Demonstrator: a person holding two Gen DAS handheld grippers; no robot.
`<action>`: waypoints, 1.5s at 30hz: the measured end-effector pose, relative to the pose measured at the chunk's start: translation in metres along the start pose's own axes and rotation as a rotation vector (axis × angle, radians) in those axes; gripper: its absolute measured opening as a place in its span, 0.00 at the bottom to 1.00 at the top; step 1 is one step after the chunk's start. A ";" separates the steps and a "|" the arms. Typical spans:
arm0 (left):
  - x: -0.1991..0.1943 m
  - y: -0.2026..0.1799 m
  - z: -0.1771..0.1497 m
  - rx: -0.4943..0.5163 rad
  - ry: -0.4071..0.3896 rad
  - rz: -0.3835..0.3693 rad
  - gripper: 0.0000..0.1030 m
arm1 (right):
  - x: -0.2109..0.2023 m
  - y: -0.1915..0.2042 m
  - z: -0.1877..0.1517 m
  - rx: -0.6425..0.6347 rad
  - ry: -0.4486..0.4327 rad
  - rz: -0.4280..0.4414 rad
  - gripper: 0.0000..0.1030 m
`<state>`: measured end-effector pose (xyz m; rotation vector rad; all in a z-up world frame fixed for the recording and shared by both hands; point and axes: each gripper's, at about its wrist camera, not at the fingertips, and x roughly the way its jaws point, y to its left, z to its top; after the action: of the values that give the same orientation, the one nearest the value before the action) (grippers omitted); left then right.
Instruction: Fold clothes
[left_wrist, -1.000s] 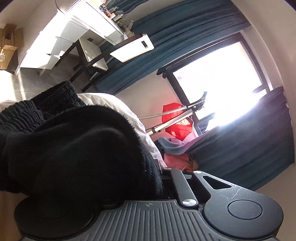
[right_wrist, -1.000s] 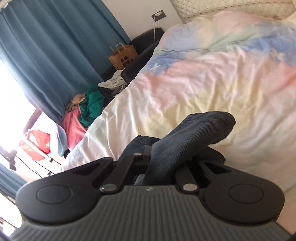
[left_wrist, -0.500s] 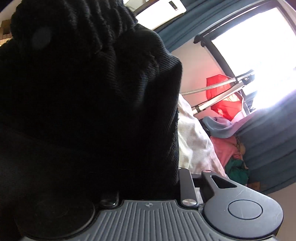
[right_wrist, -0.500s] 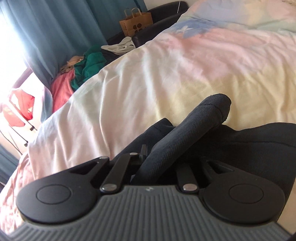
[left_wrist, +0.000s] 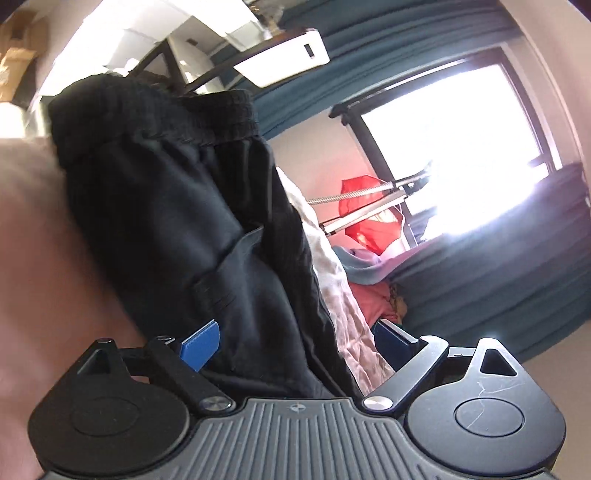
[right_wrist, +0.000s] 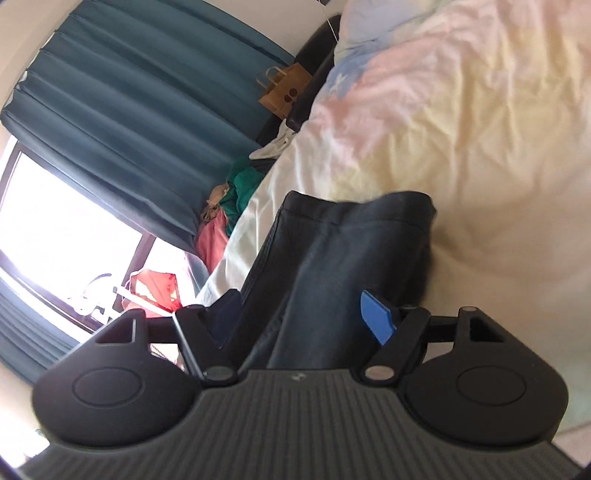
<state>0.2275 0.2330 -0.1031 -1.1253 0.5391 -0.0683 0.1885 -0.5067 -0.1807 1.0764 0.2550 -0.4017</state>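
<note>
— On the bed (right_wrist: 461, 122), right by its window-side edge, what lies there?

— A pair of dark trousers (left_wrist: 192, 229). In the left wrist view the elastic waistband (left_wrist: 159, 110) is at the far end of the cloth, gathered and a little rumpled. In the right wrist view the other end lies on the pastel duvet, its hem (right_wrist: 354, 210) pointing up the bed.

— And the left gripper (left_wrist: 295, 339)?

— Its jaws are spread wide. One blue pad (left_wrist: 201, 345) sits against the dark cloth; the other pad (left_wrist: 391, 341) is clear of the trousers, over the pale sheet at the bed's edge. Cloth lies between the two, but nothing is pinched.

— The right gripper (right_wrist: 306, 314)?

— Spread as well. A blue pad (right_wrist: 376, 317) shows on the side nearer the middle of the bed; the opposite finger is in shadow beside the trousers' seam. The fabric runs through the gap without being squeezed.

— What stands beyond the bed?

— Teal curtains (right_wrist: 129, 107) and a bright window (left_wrist: 458, 140) on the near side. A heap of pink and green clothes (right_wrist: 225, 206) lies against the bed's edge, with a brown paper bag (right_wrist: 284, 90) further along toward the head. A red cloth (left_wrist: 369, 214) hangs by the window.
</note>
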 end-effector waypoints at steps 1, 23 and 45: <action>-0.004 0.008 -0.005 -0.056 0.008 0.005 0.89 | -0.003 -0.004 -0.001 -0.001 0.029 -0.014 0.72; 0.117 0.066 0.040 -0.071 -0.053 0.010 0.27 | 0.062 -0.010 -0.030 0.060 0.073 0.049 0.56; -0.002 0.035 0.043 -0.052 -0.098 -0.092 0.10 | -0.043 -0.009 -0.019 0.027 0.068 0.011 0.10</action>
<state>0.2372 0.2853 -0.1192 -1.1975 0.4036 -0.0783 0.1460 -0.4851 -0.1793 1.1187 0.3045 -0.3603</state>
